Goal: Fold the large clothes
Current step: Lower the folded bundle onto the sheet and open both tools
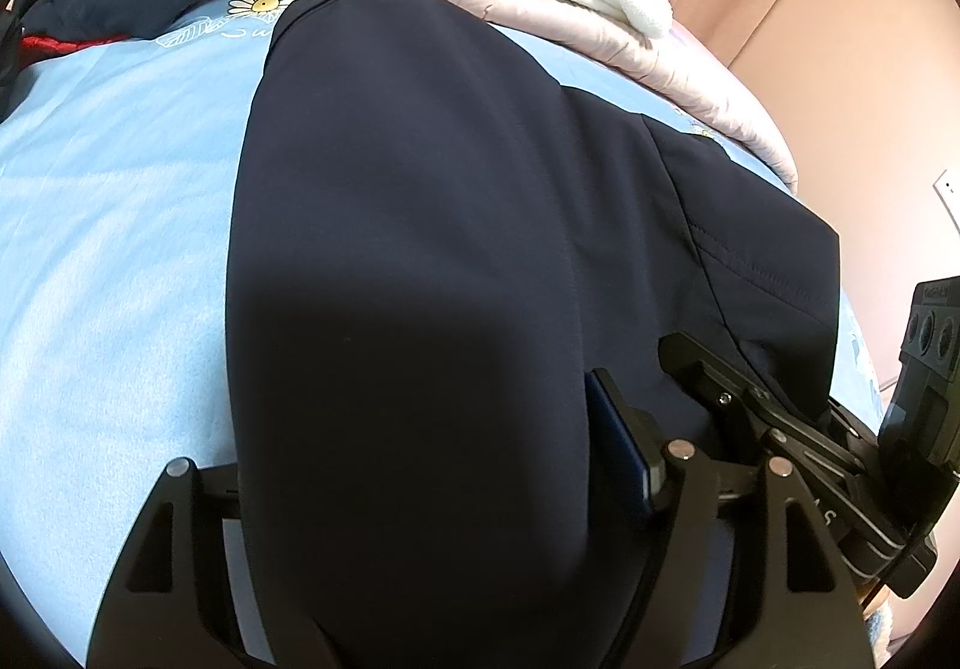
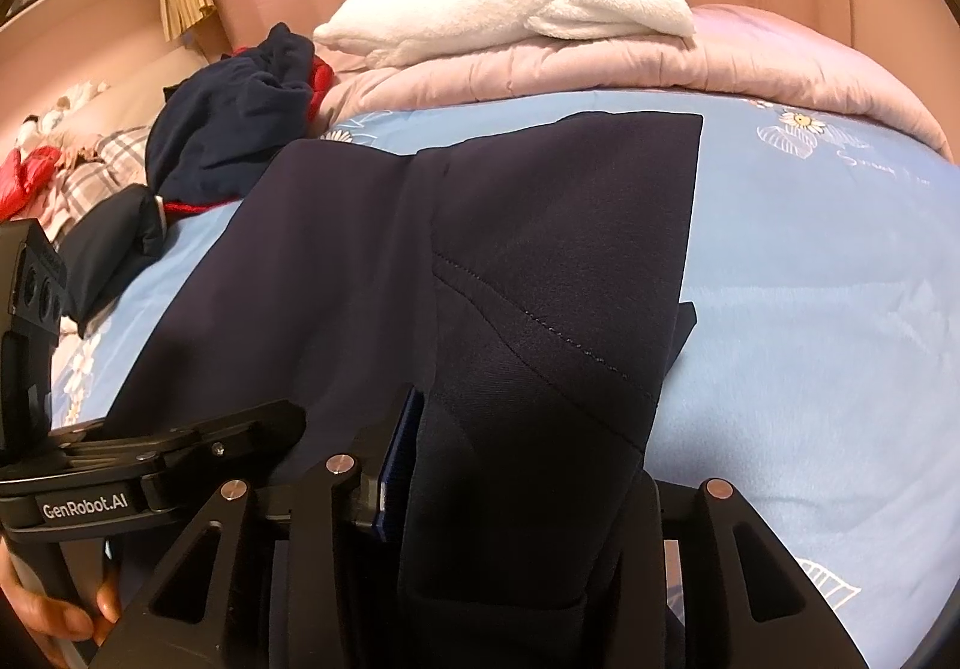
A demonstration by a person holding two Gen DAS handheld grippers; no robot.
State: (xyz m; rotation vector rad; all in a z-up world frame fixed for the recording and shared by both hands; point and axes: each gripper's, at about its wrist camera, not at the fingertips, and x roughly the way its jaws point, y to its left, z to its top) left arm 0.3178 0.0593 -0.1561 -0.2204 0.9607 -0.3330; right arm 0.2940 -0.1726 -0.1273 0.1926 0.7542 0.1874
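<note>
Navy garment (image 2: 540, 249), lying partly folded lengthwise on blue bedspread (image 2: 810, 279), near hem being clamped by left gripper (image 1: 414, 489) and right gripper (image 2: 522, 495); crosswise folds remaining.

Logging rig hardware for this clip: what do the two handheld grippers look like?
Both are matte black with triangular cut-out linkages and silver pivot pins. The left gripper shows a blue pad on one finger. The right gripper looks alike. The left unit's side reads "GenRobot.AI" in white; bare fingers hold its handle.

Navy garment (image 1: 408, 249), lt-blue daisy-print sheet (image 1: 120, 189), pink quilt (image 2: 600, 63).
</note>
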